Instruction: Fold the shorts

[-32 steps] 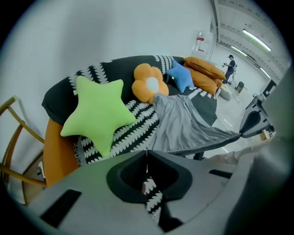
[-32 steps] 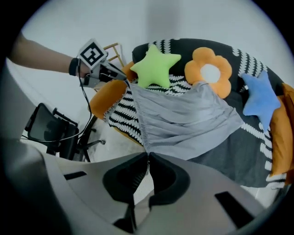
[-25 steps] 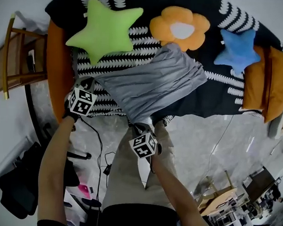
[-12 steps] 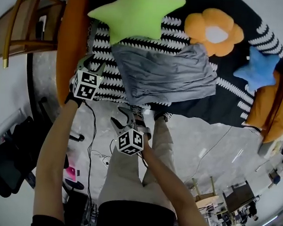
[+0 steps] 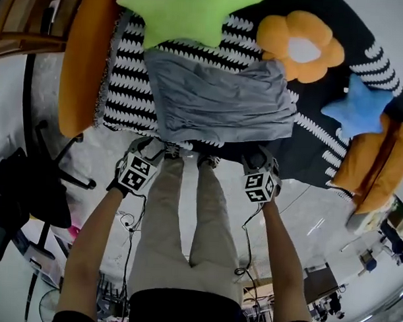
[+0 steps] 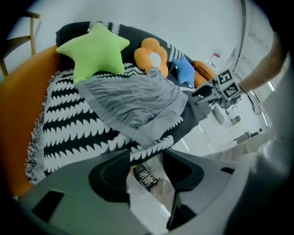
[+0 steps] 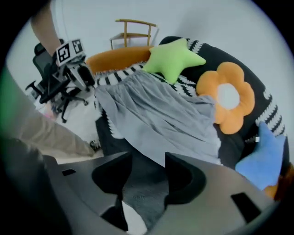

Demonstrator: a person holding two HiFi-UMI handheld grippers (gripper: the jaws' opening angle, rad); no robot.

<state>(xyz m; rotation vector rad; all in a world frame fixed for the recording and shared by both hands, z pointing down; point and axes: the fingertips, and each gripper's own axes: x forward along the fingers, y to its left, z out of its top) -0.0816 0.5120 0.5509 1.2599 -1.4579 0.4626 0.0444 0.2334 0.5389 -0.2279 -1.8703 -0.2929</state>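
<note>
While the grey shorts (image 5: pixel 220 105) lie spread on the black-and-white blanket (image 5: pixel 124 95) in the upper centre of the head view, both grippers hang just below its near edge. The left gripper (image 5: pixel 148 148) has its jaws opening with no cloth between them, and the right gripper (image 5: pixel 258 156) has its jaws apart, gripping nothing.

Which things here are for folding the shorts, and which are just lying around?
For the job:
grey shorts
left gripper, jaws opening, nothing between them
right gripper, open and empty

Just lying about:
green star pillow
orange flower pillow
blue star pillow
black-and-white blanket under the shorts
</note>
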